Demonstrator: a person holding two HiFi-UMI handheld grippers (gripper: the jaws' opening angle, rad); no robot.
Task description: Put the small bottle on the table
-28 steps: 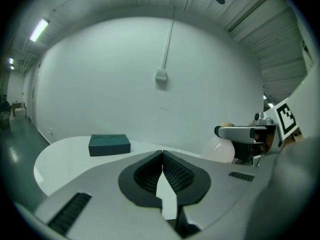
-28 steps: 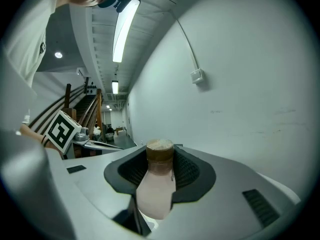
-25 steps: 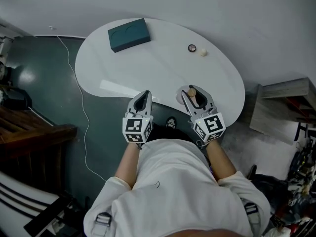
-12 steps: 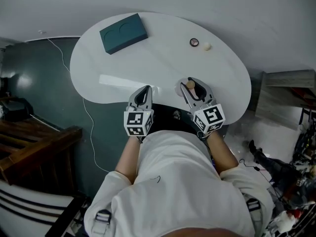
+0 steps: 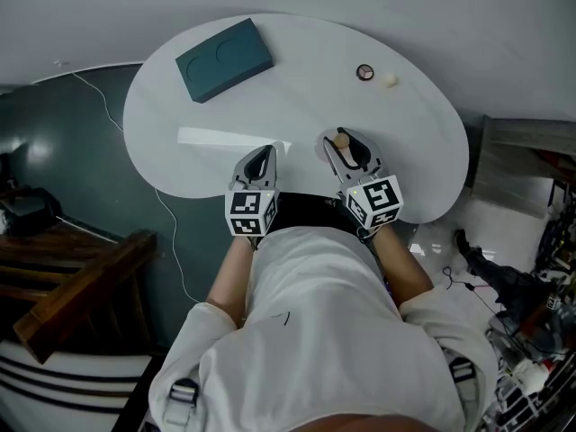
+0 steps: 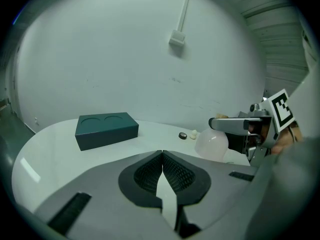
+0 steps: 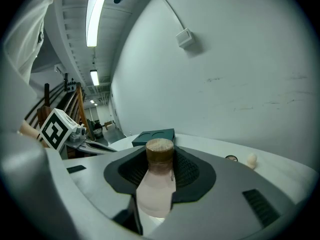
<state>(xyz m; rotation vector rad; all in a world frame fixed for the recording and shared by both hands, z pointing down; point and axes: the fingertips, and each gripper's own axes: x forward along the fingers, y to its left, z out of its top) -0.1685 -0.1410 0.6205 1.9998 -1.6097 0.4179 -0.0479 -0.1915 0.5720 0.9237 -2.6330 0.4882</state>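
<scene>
The small bottle (image 7: 159, 186) is translucent white with a cork stopper. It stands upright between the pads of my right gripper (image 7: 160, 169), which is shut on its neck and shoulder. In the head view the right gripper (image 5: 346, 144) holds the bottle (image 5: 335, 142) over the near edge of the white table (image 5: 297, 106). The left gripper view shows the bottle (image 6: 211, 145) low by the tabletop; I cannot tell whether it touches. My left gripper (image 5: 259, 162) hangs beside it at the table's near edge, its jaws (image 6: 162, 159) shut on nothing.
A dark teal box (image 5: 224, 59) with two round hollows lies at the table's far left. A small dark disc (image 5: 364, 72) and a small white lump (image 5: 390, 80) lie at the far right. A white wall stands behind the table. A cable (image 5: 162, 205) runs across the floor on the left.
Both grippers have moved a little forward over the table's near edge, the right one still with the bottle in it. The head view has shifted.
</scene>
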